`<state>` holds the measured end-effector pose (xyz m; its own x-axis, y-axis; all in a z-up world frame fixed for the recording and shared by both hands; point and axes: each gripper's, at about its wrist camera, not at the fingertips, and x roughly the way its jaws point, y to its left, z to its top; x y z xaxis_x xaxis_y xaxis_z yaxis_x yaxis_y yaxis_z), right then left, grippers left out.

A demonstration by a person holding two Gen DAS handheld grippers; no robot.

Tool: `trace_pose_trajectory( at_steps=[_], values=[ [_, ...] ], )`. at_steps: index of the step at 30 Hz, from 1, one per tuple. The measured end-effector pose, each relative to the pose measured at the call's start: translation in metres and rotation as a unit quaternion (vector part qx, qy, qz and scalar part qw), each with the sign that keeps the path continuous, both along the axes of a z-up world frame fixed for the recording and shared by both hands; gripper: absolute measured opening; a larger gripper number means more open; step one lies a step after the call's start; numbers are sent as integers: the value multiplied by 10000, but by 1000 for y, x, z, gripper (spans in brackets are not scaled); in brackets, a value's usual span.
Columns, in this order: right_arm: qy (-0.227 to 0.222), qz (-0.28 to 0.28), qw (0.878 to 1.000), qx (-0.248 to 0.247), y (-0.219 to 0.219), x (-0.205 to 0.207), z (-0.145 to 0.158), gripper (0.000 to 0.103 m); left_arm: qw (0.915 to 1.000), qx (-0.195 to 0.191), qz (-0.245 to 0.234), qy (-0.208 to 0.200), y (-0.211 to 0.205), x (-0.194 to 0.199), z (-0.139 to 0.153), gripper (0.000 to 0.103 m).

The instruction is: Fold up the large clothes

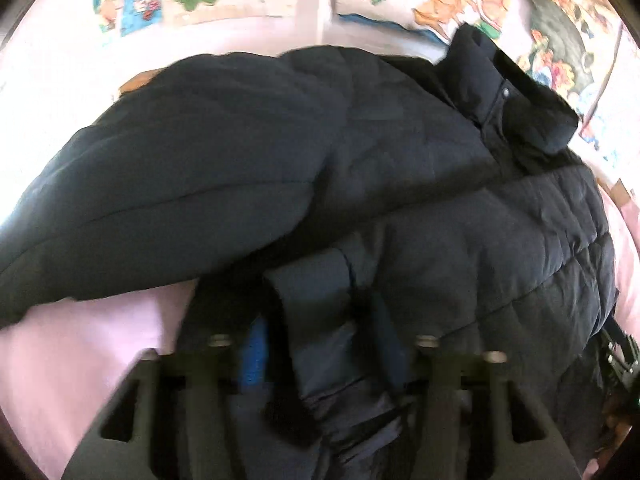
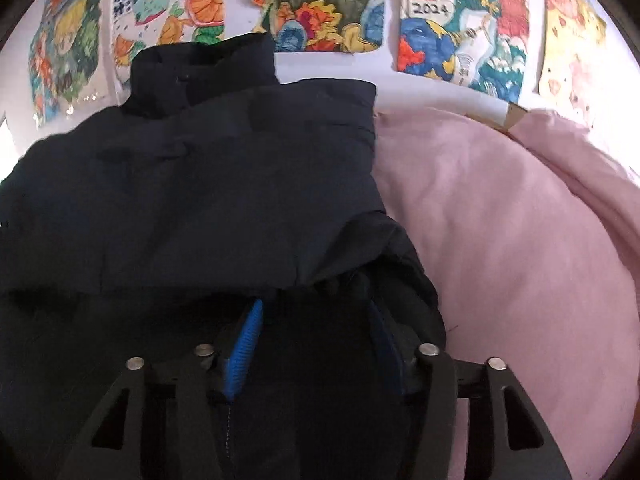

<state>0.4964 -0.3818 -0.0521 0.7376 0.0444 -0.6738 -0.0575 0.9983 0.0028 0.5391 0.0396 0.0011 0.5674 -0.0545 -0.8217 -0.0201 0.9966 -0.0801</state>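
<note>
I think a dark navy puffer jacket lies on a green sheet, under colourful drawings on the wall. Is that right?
Not quite: the sheet is pink, not green, as the right wrist view shows. The dark navy puffer jacket does lie on it, under the colourful drawings on the wall.

**Pink bedding below a wall of coloured drawings**

A pale pink sheet [image 2: 500,240] covers the bed and lies in soft folds, with a bulkier pink roll [image 2: 572,152] along its far right edge. Behind it stands a white wall [image 2: 328,66] hung with a row of hand-coloured drawings [image 2: 460,28] of fish, flowers and cartoon figures; one bears "2024". Bright daylight washes out the sheet [image 1: 60,92] at the left.
</note>
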Motion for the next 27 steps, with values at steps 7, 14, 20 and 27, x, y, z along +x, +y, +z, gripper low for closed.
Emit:
trace_pose_trajectory(
  at_steps=[7, 14, 20, 27],
  values=[
    [-114, 313, 9994, -60, 10, -15, 15, 87, 9821, -1076, 1231, -940, 99, -70, 42, 87],
    [287, 2184, 9753, 176, 51, -104, 32, 103, 9683, -1390, 1958, -692, 195, -118, 39, 88],
    [122, 2459, 9690, 207, 90, -138, 31, 103, 9266, -2182, 2894, -1005, 259, -142, 29, 88],
    [267, 2428, 9696, 167, 118, -124, 28, 103, 8740, -2843, 3702, -1350, 305, -146, 30, 83]
  ],
)
